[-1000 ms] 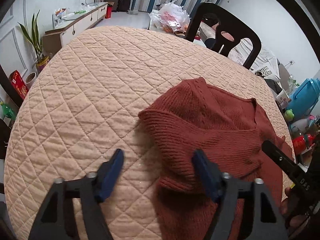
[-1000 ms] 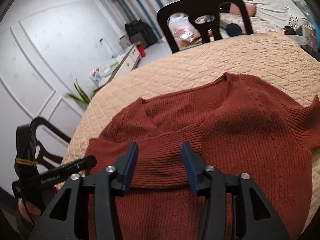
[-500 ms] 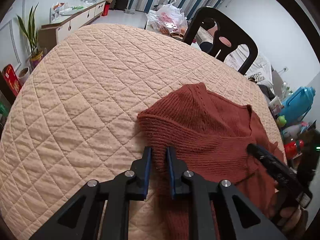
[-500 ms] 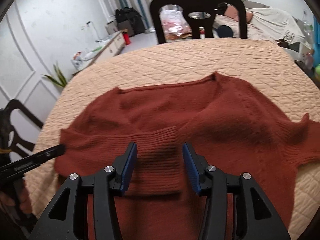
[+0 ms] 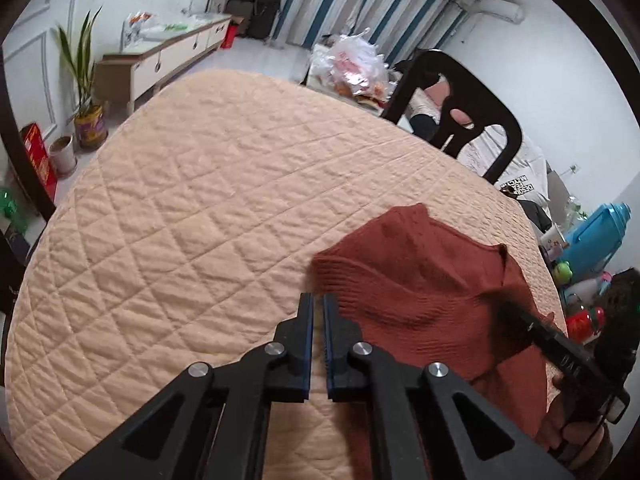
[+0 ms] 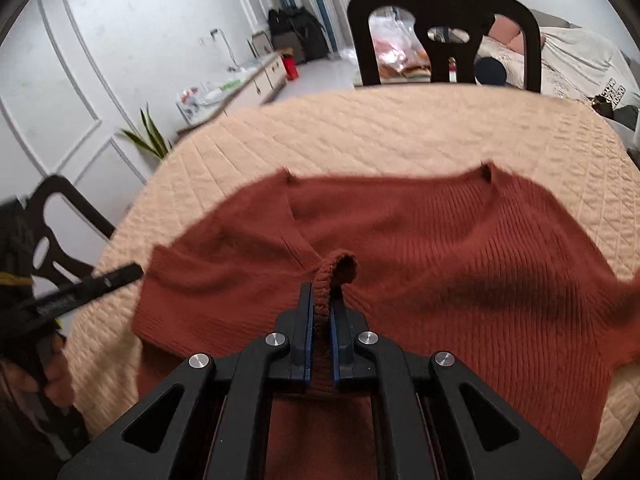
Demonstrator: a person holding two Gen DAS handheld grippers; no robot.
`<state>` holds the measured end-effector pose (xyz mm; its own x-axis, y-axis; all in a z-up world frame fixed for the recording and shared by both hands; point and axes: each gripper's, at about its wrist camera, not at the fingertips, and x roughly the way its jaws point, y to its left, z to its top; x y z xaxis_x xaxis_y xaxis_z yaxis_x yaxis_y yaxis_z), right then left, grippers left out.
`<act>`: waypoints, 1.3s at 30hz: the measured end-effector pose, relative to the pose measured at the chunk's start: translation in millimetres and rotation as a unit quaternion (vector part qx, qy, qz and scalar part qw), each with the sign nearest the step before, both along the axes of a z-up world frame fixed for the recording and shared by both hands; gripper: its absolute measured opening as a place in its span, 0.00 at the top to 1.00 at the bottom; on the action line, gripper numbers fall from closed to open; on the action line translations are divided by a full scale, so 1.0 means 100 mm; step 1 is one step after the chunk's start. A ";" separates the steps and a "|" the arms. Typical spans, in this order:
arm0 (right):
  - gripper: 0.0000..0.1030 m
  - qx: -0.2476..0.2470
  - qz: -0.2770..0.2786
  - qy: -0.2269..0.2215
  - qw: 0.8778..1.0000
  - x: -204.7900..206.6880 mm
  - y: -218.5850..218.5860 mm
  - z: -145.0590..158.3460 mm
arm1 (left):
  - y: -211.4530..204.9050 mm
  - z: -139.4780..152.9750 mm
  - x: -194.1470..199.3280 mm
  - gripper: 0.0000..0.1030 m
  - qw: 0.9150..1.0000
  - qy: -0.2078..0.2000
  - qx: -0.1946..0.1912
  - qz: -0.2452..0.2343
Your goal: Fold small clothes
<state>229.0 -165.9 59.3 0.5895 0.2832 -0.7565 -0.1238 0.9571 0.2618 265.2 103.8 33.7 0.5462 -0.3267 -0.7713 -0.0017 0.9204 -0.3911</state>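
Note:
A rust-red knitted sweater (image 6: 440, 248) lies spread on the round table's beige quilted cover (image 5: 180, 220). My right gripper (image 6: 322, 294) is shut on a ribbed band of the sweater, which bunches up in a small loop between the blue pads. In the left wrist view the sweater (image 5: 420, 292) lies to the right. My left gripper (image 5: 318, 300) is shut just off the sweater's left edge, and only quilt shows in the thin gap between its pads. The right gripper (image 5: 516, 314) shows there as a black bar over the sweater. The left gripper (image 6: 120, 274) appears at the left of the right wrist view.
A black chair (image 5: 460, 108) stands at the table's far side, with a plastic bag (image 5: 352, 68) behind it. A blue jug (image 5: 596, 236) and small items sit off the right edge. A plant (image 5: 84, 80) and low cabinet (image 5: 168, 56) stand at the left wall.
Both grippers have gone from open to shut. The right closed on the ribbed band and pinched it into a raised fold. The left slid left, off the sleeve, toward the bare quilt.

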 end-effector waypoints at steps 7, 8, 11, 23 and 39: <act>0.94 -0.088 -0.021 -0.008 0.996 0.13 0.09 -0.09 | -0.05 0.01 -0.06 0.86 1.000 -0.004 -0.001 -0.015; 0.94 -0.087 -0.020 -0.011 0.996 0.13 0.08 -0.10 | -0.06 0.03 -0.07 0.77 1.000 -0.006 0.000 -0.017; 0.85 -0.084 -0.012 0.002 0.996 0.12 0.06 -0.10 | -0.08 0.04 -0.13 0.58 1.000 -0.008 -0.006 -0.028; 0.57 -0.014 0.019 0.008 1.000 0.05 0.17 -0.01 | -0.31 -0.10 -0.25 0.76 0.999 0.009 -0.013 -0.048; 0.57 -0.040 0.133 -0.023 0.990 0.12 0.77 0.14 | -0.16 -0.12 -0.48 0.88 1.000 0.003 -0.019 -0.021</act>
<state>240.6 -89.0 72.8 0.5364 0.3734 -0.7569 -0.3836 0.9067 0.1755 217.2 87.9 22.1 0.5268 -0.3778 -0.7614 0.0345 0.9045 -0.4250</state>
